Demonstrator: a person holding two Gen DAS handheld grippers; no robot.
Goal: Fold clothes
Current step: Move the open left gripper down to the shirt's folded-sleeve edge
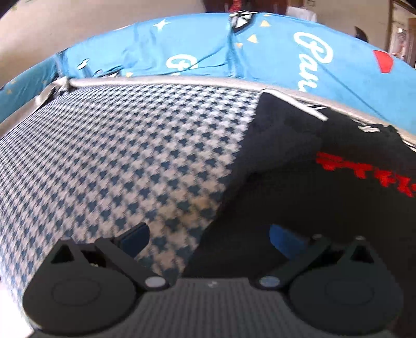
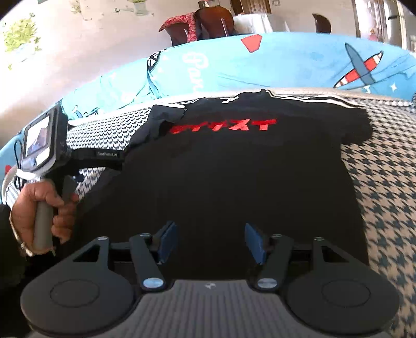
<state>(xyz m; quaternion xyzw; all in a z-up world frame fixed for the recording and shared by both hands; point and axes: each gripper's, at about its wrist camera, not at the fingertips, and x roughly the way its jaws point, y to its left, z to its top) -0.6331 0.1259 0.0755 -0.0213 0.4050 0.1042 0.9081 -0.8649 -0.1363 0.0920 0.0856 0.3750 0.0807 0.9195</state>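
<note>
While blue bedding (image 2: 286,65) lies behind, houndstooth cloth (image 1: 130,156) surrounds the black shirt (image 2: 221,169).

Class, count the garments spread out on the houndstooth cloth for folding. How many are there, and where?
1: a black T-shirt with red lettering lies flat on the houndstooth cloth, in front of the right claw. Anything underneath it would be hidden.

We find the shirt (image 2: 223,166) lying flat on the cloth (image 2: 377,182), its printed end away from us. The cloth reaches out past it to left and right. Behind both lies the sheet (image 2: 299,67) — chairs (image 2: 208,23) beyond that. The right gripper (image 2: 210,241) stands over the shirt's near part; the left gripper (image 1: 208,240) straddles its left edge, held by a hand (image 2: 44,208) at far left.
</note>
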